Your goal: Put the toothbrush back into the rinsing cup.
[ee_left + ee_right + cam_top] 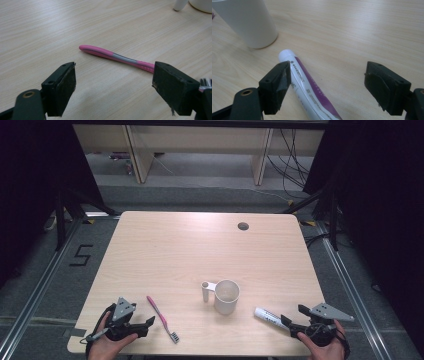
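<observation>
A pink and grey toothbrush [162,318] lies flat on the wooden table [200,245], bristles toward the near edge. My left gripper [150,322] stands open just left of it; in the left gripper view the toothbrush [117,57] lies beyond the two jaws and runs behind the right one. A white mug [226,296] stands upright at mid table. To its right lies a white and purple toothpaste tube [270,316]. My right gripper [295,320] is open by the tube's near end; the tube [309,87] passes beside its left jaw, and the mug [247,22] stands behind.
The mug's handle [205,291] points left. A round cable hole [243,226] sits near the table's far edge. Dark curtains flank the table and cables [292,165] hang at the back right.
</observation>
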### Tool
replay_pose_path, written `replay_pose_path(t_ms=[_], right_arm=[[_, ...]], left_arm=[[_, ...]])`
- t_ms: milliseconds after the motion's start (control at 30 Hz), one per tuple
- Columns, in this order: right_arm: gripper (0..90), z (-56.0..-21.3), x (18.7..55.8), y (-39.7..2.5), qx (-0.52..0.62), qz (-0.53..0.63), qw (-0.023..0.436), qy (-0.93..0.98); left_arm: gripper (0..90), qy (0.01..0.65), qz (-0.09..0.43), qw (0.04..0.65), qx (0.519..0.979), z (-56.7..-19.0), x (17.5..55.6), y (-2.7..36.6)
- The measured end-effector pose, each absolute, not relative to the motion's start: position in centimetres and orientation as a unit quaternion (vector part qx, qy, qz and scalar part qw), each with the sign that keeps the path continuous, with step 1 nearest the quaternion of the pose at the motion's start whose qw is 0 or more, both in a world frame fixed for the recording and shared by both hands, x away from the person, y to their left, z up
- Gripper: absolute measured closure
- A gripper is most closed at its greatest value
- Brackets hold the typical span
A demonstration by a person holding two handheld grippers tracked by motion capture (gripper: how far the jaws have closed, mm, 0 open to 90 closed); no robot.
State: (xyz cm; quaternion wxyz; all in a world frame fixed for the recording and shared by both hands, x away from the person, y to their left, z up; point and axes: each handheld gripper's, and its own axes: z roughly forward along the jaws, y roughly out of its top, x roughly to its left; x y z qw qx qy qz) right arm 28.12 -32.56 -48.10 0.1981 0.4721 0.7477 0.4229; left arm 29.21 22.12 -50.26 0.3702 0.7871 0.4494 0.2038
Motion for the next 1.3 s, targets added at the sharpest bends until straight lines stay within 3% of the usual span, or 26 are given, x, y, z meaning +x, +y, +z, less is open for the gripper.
replay_pose_path(t_ms=[533,933,1300], right_arm=[[24.8,-48.1,28.2,-32.7,0.469,0.430,0.201,0.744],[25.7,-48.1,28.2,-32.5,0.459,0.429,0.198,0.753],[26.0,-48.0,28.0,-32.3,0.477,0.427,0.180,0.747]], left_arm=[[15.1,0.345,0.176,0.378,0.841,-49.7,30.0,21.6],[26.7,0.231,0.166,0.330,0.900,-48.5,31.6,19.9],[36.2,0.196,0.132,0.291,0.927,-48.7,33.8,19.1]])
